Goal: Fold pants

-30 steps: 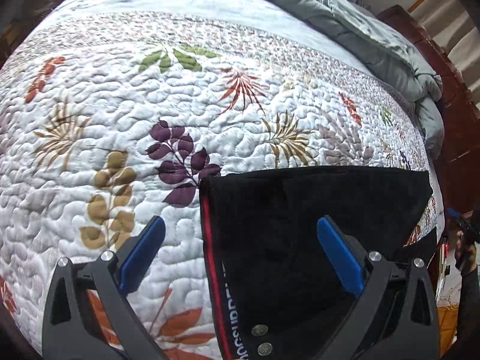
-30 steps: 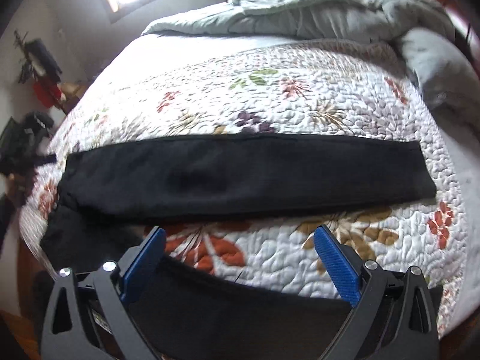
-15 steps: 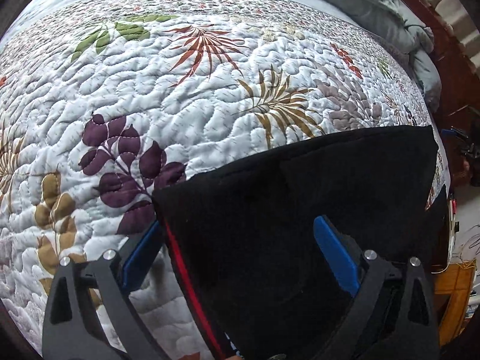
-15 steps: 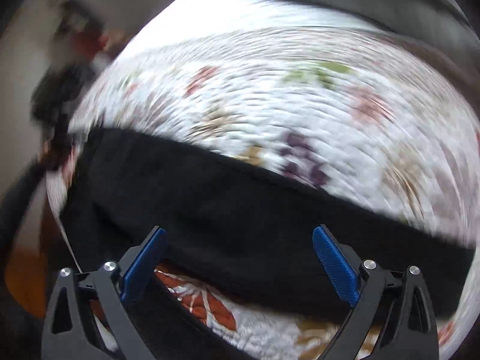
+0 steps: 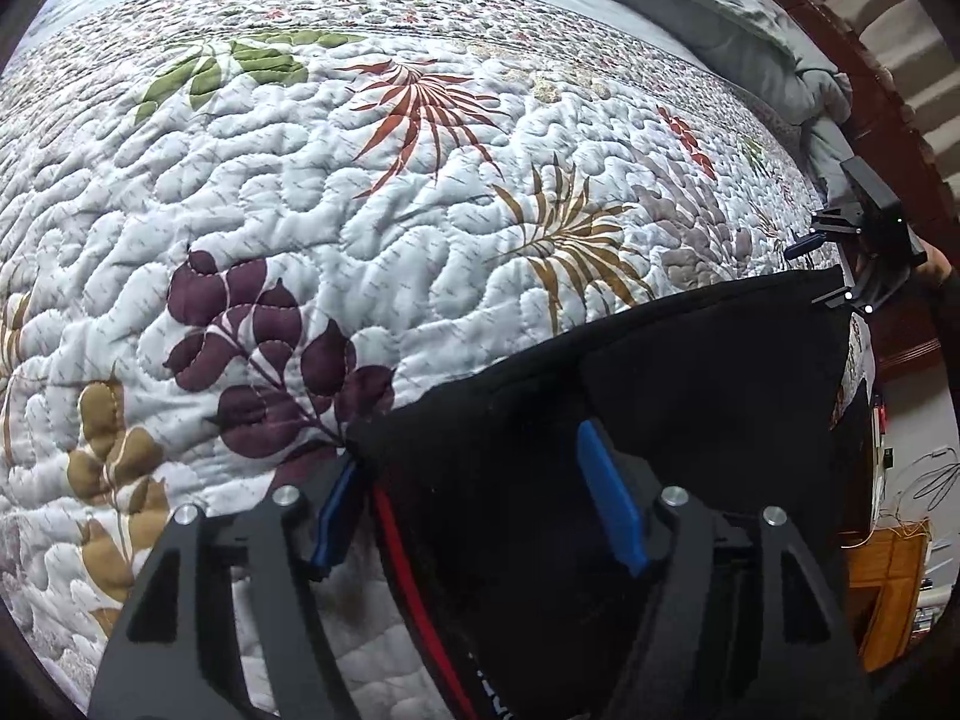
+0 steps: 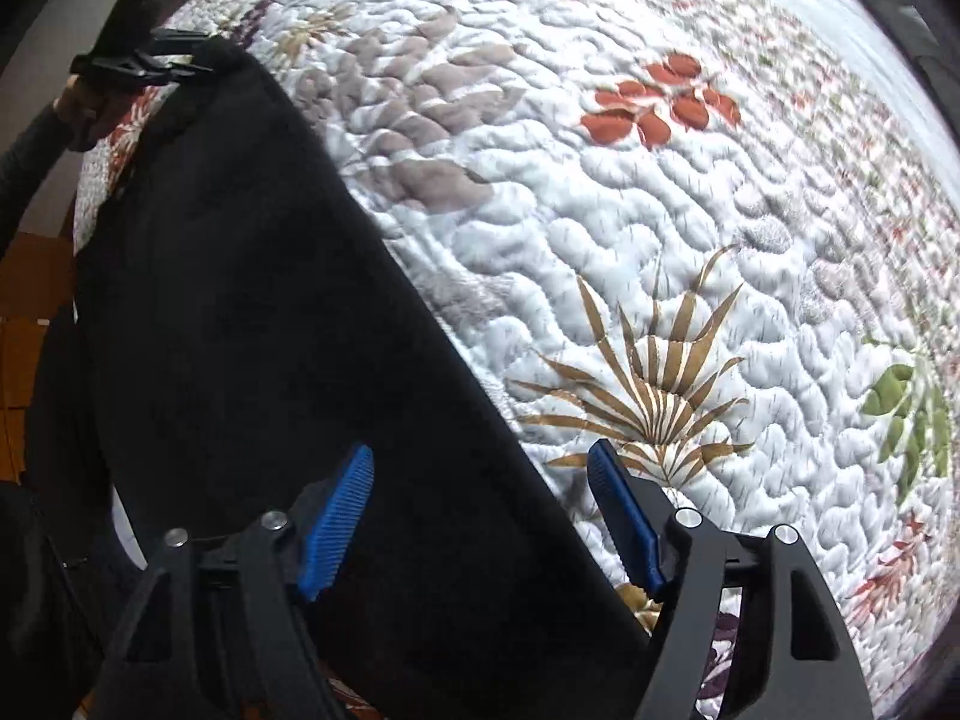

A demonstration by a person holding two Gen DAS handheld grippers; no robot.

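- Step in hand: grasping the black pants [image 5: 690, 408] at two points along the far edge, ahead of a fold. The pants lie flat on the quilted bedspread [image 5: 360, 192], occupying the 3 to 6 o'clock area of the left wrist view.
- Left gripper [image 5: 474, 498]: jaws closing, not yet clamped; the red-striped corner [image 5: 390, 516] sits between them.
- Right gripper [image 6: 480, 516]: jaws closing, not yet clamped; the pants edge runs between them.
- Next move, as judged: finish both pinches, then lift evenly so the cloth does not slip out.
- Hard to make out: pad contact under the fabric; black folds merge; lettering at 6 o'clock is cut off.
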